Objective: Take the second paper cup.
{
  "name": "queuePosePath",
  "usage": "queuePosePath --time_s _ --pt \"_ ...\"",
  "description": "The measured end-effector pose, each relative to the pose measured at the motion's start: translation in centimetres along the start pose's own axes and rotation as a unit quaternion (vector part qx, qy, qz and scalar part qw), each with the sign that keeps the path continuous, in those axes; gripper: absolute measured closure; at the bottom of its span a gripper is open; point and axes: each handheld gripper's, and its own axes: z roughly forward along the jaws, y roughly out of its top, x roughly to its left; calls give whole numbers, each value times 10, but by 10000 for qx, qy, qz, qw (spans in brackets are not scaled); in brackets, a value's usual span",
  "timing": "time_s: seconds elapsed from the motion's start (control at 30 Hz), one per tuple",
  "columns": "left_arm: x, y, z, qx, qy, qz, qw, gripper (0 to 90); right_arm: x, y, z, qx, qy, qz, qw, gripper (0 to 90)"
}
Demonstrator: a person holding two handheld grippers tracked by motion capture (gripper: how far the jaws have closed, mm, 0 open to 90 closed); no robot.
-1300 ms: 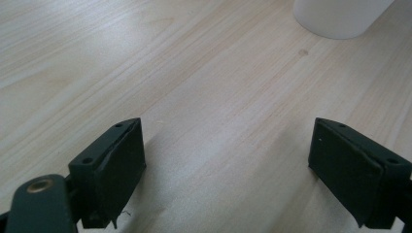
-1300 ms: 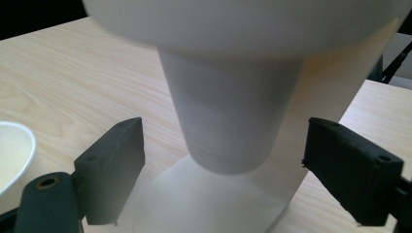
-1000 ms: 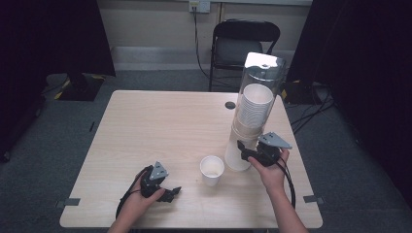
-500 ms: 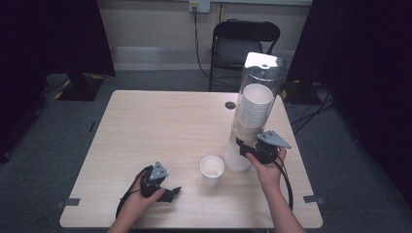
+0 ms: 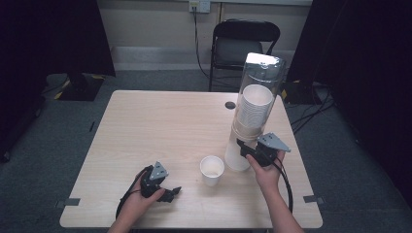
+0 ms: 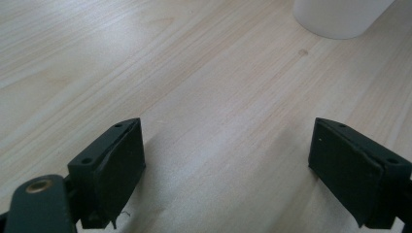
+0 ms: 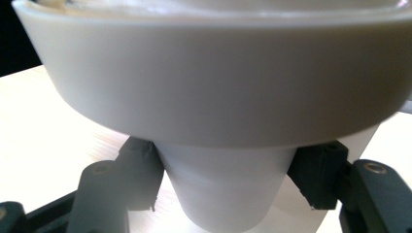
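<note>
While we are resting the left gripper (image 5: 171,191) low near the table's (image 5: 145,121) near edge, its jaws are standing apart with only bare wood between them, and a wide stretch of open tabletop is lying to the left and beyond. Just ahead, a loose paper cup (image 5: 212,170) is standing upright between our hands. To its right, the cup dispenser (image 5: 252,116) is rising near the right edge, walling off that side. Our right gripper (image 5: 244,146) has just been closing its jaws, and they are pressing on the bottom cup (image 7: 226,194) hanging under the dispenser's collar (image 7: 218,82). A chair (image 5: 245,43) is standing beyond the far edge.
</note>
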Motion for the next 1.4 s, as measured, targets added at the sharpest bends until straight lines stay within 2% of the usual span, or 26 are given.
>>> queuePosePath --time_s 0.1,0.2,0.23,0.27,0.3,0.33,0.37,0.4,0.43,0.47,0.5,0.57,0.67,0.77,0.87,0.97,1.0,1.17,1.27,1.4 --pt "0 0 0 -1 1 0 10000 126 0 0 -1 29 6 -97 9999 366" --pt "0 0 0 5 1 7 10000 126 1 -2 2 -51 -4 -132 9999 370" --pt "0 0 0 3 1 0 10000 126 0 -5 4 327 -28 -258 9991 431" --pt "0 0 0 -6 3 1 10000 126 -2 -18 10 924 -57 -425 9948 452" --pt "-1 -1 0 1 -1 -34 10000 125 -7 -49 14 992 -162 -324 9944 453" --pt "-1 -1 -1 9 -5 -30 10000 120 -12 -57 9 714 -119 -9 9974 446" --pt "-1 -1 -1 25 -40 -10 10000 111 -11 -57 5 475 -119 -74 9988 441" --pt "-1 -1 0 45 -54 8 10000 99 -9 -54 6 511 -48 -299 9982 438" --pt "-1 -1 0 55 -60 19 10000 90 -8 -51 5 551 18 -405 9977 438" --pt "-1 -1 0 66 -40 42 10000 86 -8 -49 5 576 -7 -403 9975 437" --pt "-1 -1 0 70 -34 32 10000 78 -9 -47 4 609 90 -335 9975 435" --pt "-1 -1 1 45 -28 1 10000 66 -9 -45 4 673 152 -479 9965 429" --pt "-1 -1 0 64 -20 0 10000 59 -8 -46 2 731 244 -388 9963 422" --pt "-1 -2 -1 107 18 33 9999 52 -4 -51 0 964 289 -490 9937 412" --pt "-2 -3 -2 100 8 3 9999 49 -6 -52 -9 944 282 -413 9943 403" --pt "-2 -3 -2 95 -3 -5 10000 45 -8 -47 -18 930 323 -481 9940 394" --pt "-2 -3 -2 86 -3 -16 10000 45 -9 -45 -21 933 323 -419 9942 392" --pt "-1 -3 -2 99 -4 5 10000 45 -23 -44 -32 1004 132 -393 9941 385" --pt "-2 -3 -2 87 -2 -12 10000 45 -32 -47 -39 1043 0 -263 9942 379" --pt "-2 -3 -2 86 -2 -16 10000 45 -46 -56 -46 1180 -202 -99 9928 368"
